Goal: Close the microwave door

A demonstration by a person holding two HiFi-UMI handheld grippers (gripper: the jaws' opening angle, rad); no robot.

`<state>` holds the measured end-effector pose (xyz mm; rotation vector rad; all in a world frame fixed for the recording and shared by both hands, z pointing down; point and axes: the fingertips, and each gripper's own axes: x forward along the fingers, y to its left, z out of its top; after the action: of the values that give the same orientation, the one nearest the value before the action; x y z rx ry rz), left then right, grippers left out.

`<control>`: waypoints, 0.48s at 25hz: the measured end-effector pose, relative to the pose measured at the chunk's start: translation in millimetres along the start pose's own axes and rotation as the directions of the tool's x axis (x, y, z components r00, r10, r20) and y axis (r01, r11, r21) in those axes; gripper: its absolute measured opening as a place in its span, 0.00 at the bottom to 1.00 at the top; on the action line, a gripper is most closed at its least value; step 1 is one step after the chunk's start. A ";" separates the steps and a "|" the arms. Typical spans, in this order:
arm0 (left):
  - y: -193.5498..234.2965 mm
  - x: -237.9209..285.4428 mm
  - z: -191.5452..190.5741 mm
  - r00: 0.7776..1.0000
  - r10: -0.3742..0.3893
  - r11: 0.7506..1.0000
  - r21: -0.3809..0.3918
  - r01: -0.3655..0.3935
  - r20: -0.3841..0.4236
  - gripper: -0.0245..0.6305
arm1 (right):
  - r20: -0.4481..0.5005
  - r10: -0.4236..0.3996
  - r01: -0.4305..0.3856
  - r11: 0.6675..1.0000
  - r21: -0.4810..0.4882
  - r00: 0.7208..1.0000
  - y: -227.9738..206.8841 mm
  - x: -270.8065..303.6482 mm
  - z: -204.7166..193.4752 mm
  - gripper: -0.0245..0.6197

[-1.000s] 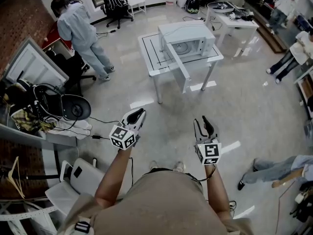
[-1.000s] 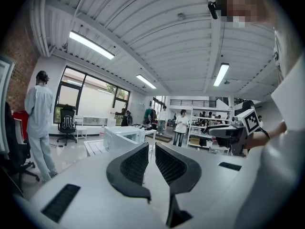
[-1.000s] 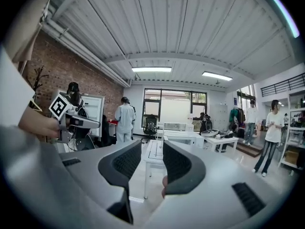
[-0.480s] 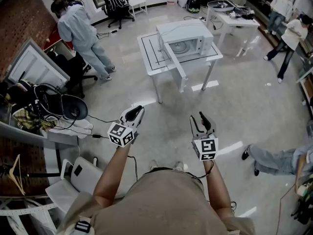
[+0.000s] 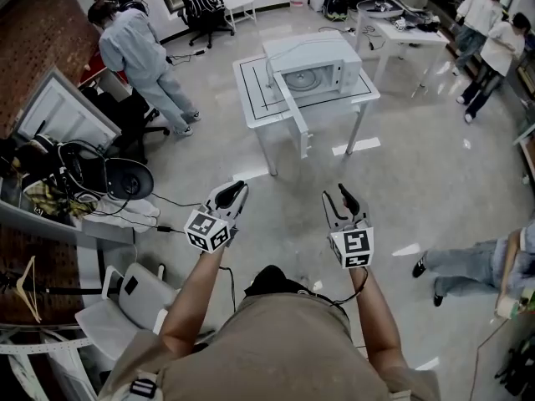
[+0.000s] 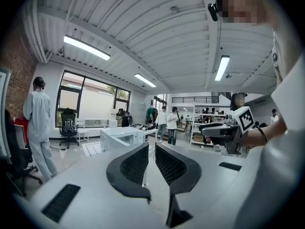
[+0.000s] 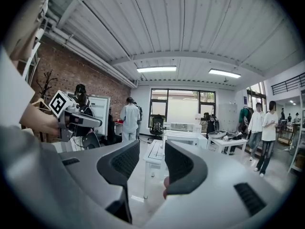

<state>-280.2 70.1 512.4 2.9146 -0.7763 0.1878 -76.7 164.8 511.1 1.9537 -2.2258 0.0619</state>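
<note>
The white microwave (image 5: 313,59) stands on a white table (image 5: 255,98) across the floor, its door (image 5: 289,104) swung open toward me. Both grippers hover over the floor, well short of the table. My left gripper (image 5: 236,195) shows a narrow gap between its jaws, with nothing in it. My right gripper (image 5: 345,200) is open wider and also empty. In the left gripper view the microwave (image 6: 117,136) lies ahead, left of the left gripper (image 6: 151,149). In the right gripper view the table (image 7: 155,150) shows between the jaws of the right gripper (image 7: 152,154).
A person in light clothes (image 5: 138,48) stands left of the table. Two people (image 5: 489,32) stand at the far right, and someone's legs (image 5: 464,266) stretch in at the right edge. Chairs, cables and clutter (image 5: 92,182) crowd the left side. Another white table (image 5: 401,27) stands behind.
Both grippers have moved a little forward toward the table. The right jaws have spread wider. People at the right have shifted.
</note>
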 end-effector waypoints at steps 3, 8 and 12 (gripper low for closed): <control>-2.6 10.1 -3.3 1.000 0.008 1.000 -0.014 -0.008 -0.010 0.09 | 0.006 0.014 -0.014 1.000 0.005 1.000 -11.4 8.8 1.4 0.27; 1.6 34.2 -5.9 1.000 0.003 1.000 -0.020 -0.003 -0.019 0.09 | 0.000 0.032 -0.032 0.999 0.014 0.999 -22.7 31.1 4.9 0.27; 28.0 70.2 -9.0 1.000 -0.006 1.000 -0.015 0.006 -0.019 0.09 | 0.007 0.023 -0.023 1.000 -0.002 1.000 -31.6 70.2 3.0 0.27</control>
<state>-234.6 13.2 534.1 2.8968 -0.7625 0.2075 -54.4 91.3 516.8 1.9304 -2.2527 0.0562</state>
